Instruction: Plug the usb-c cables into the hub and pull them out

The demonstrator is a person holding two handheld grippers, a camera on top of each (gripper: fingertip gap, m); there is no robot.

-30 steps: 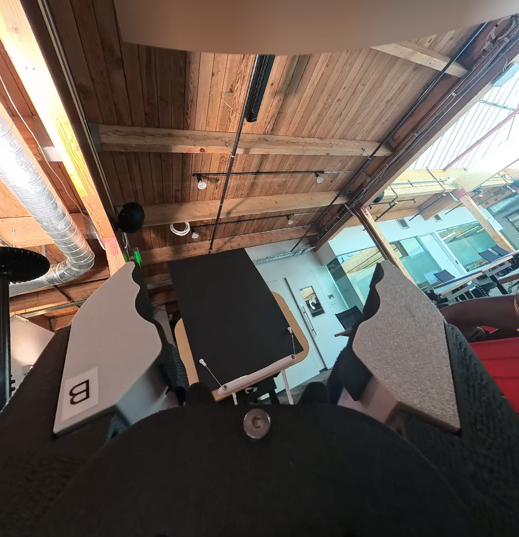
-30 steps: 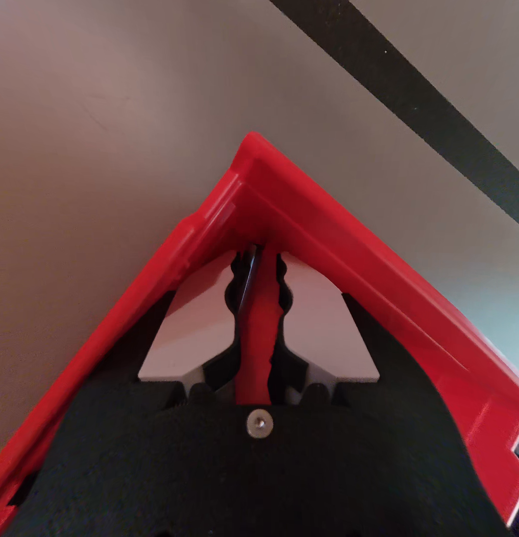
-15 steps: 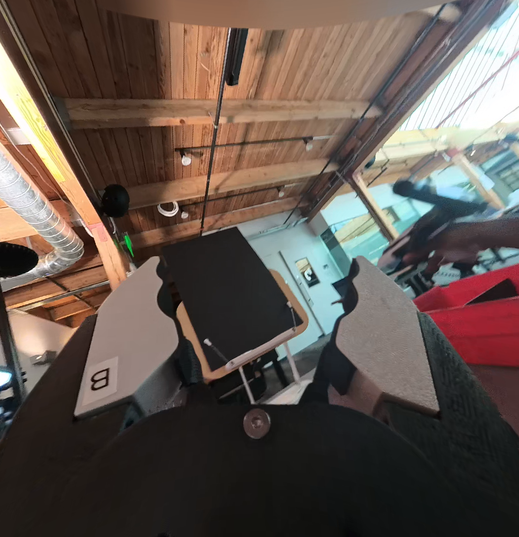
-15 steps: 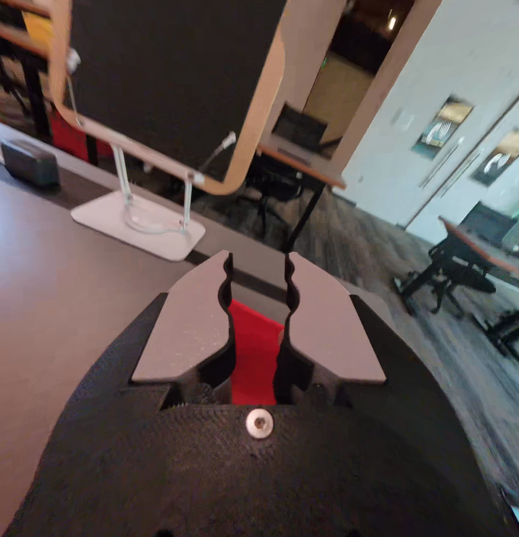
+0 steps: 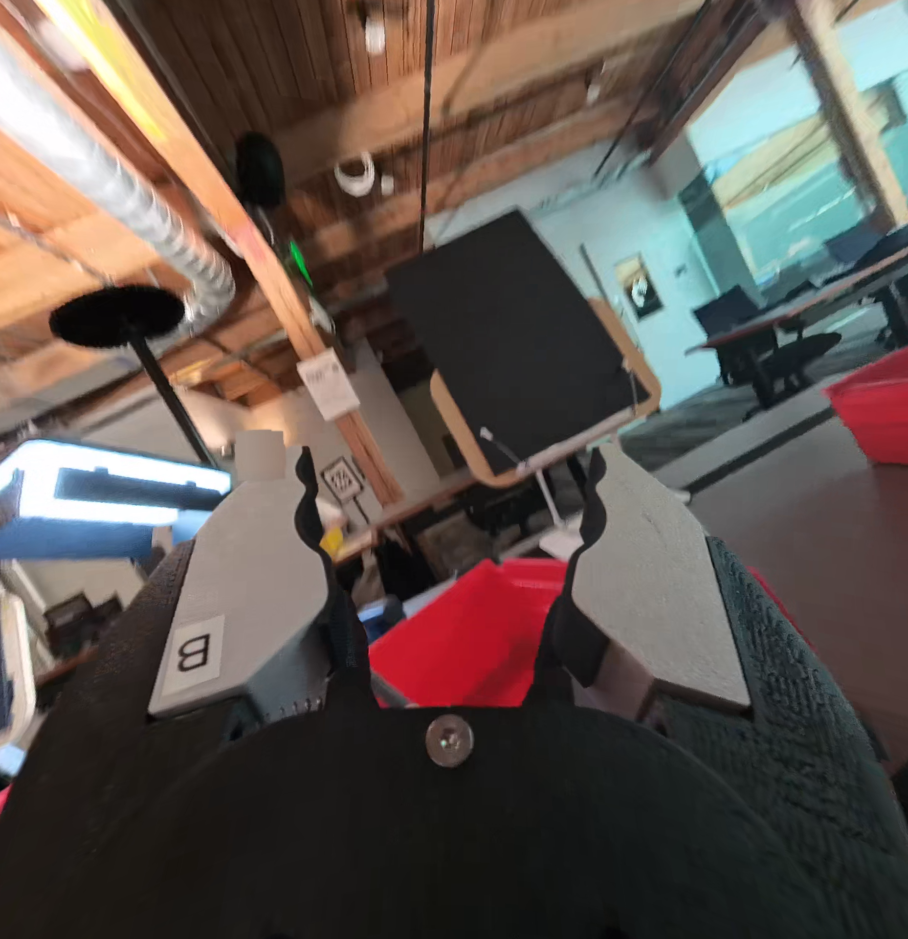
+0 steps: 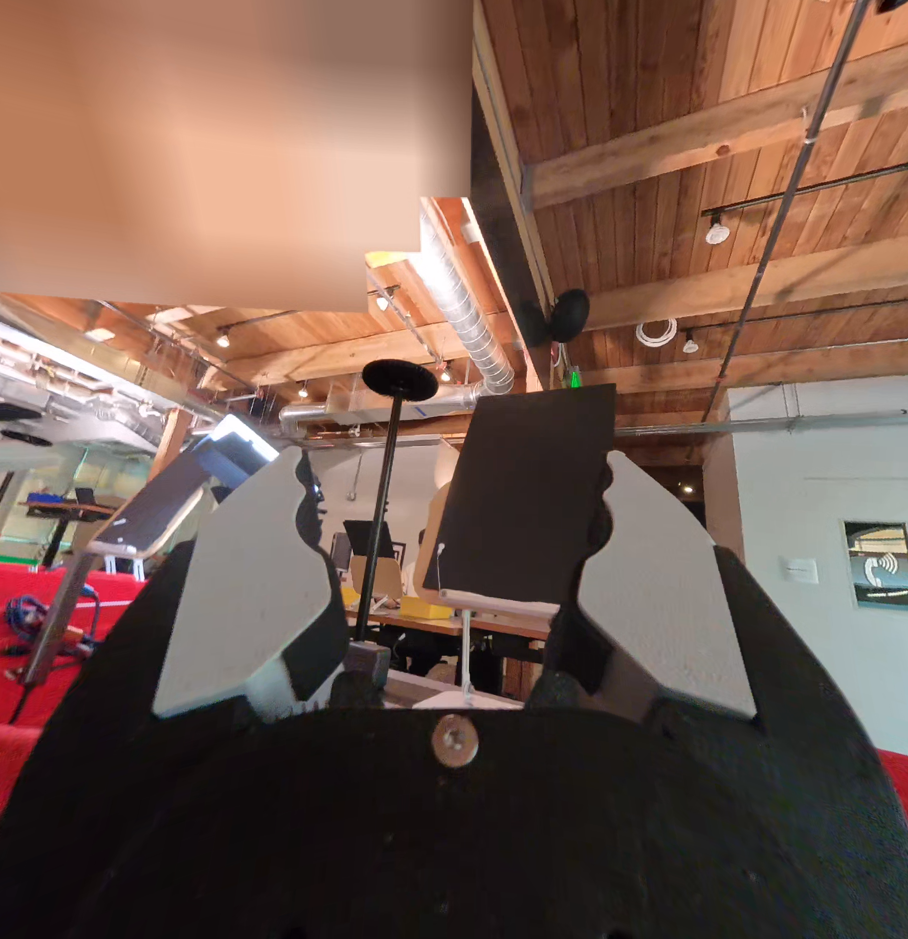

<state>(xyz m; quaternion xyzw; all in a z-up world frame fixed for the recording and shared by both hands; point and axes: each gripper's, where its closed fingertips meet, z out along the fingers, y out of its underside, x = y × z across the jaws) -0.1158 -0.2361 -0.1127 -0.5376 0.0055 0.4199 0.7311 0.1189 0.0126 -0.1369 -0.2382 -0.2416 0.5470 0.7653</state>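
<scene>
Change, right side: one second ago the right tool [image 6: 454, 513] was almost closed, deep in the corner of a red bin; now it is lifted, points at the ceiling, and its fingers are spread wide with nothing between them.
Change, left side: the left tool [image 5: 449, 500] has tilted down from the ceiling toward the room; it is spread and empty, above a red bin [image 5: 467, 625].
Meaning for the task: probably the reach into the bin brought nothing out, so no plugging has begun.
Task's things: a bundle of blue cables [image 6: 27, 617] lies on red bins at the far left of the right wrist view; the hub cannot be recognised.
Surface: dark brown table [image 5: 797, 559], with a second red bin [image 5: 883, 406] at its right.
Room: wooden ceiling, silver duct [image 6: 467, 325], black board on a stand [image 6: 523, 493]; the left wrist view is blurred.
</scene>
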